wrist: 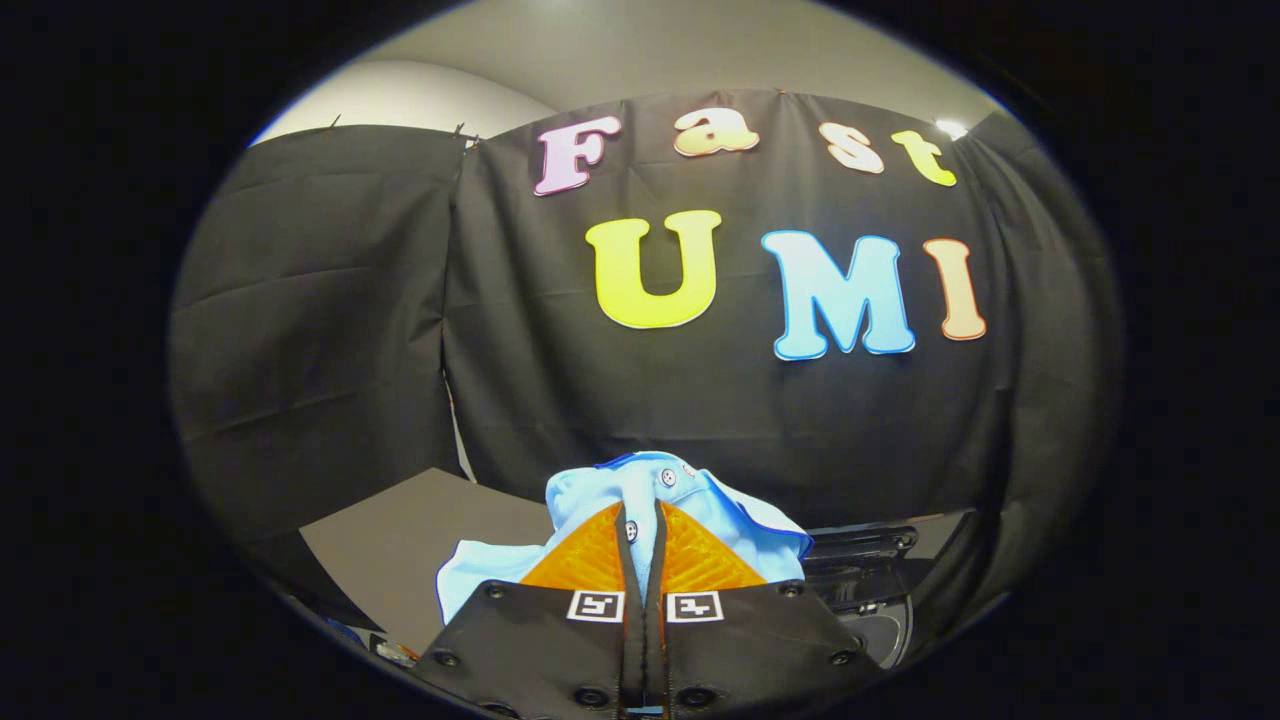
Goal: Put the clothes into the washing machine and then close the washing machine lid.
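A light blue garment [600, 492] with small buttons and a darker blue trim bunches around my gripper [641, 535]. Both fingers press together on a fold of this cloth, and the gripper holds it lifted above the table. The cloth spills out to both sides of the fingers and hangs down behind them. To the right, just past the fingers and lower down, part of the washing machine [868, 570] shows as a dark raised lid with a round opening below it. Much of the machine is hidden by the gripper and the cloth.
A grey tabletop [400, 545] lies to the left below the garment. The booth's black cloth wall [700, 400] hangs close behind. A few small items [385, 648] sit at the table's near edge.
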